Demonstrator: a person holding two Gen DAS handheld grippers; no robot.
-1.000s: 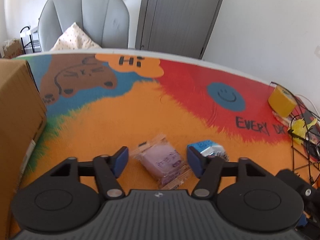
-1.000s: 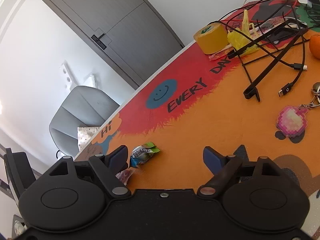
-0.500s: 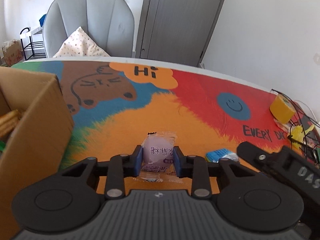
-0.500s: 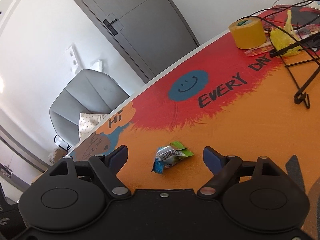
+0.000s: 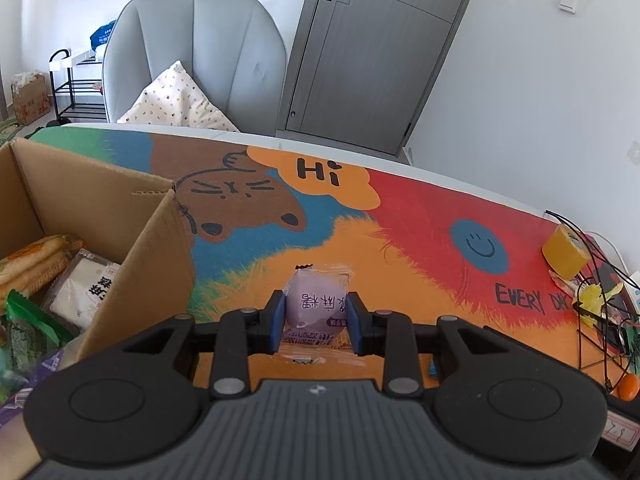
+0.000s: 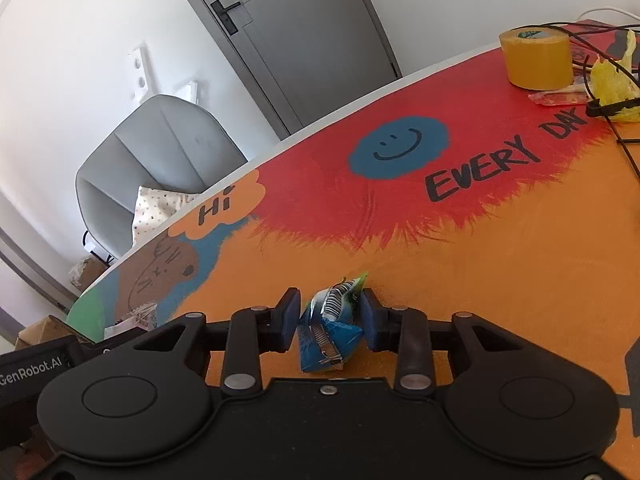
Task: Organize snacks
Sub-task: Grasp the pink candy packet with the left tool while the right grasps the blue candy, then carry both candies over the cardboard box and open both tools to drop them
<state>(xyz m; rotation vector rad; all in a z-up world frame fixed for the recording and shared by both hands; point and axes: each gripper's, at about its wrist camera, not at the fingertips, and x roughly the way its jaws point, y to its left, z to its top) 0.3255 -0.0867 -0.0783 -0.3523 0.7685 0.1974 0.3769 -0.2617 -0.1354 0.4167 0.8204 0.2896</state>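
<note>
Cardboard box left of bare orange mat

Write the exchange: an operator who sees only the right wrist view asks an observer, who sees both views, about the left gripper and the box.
Operator: What is the left gripper doing?
Observer: Its jaws have just been closing, and they now clamp a purple snack packet between the blue pads.
Operator: I only catch a corner of cardboard at my left edge. What is in that box?
Observer: The cardboard box is open on top and already holds several packets, among them a white packet.
</note>
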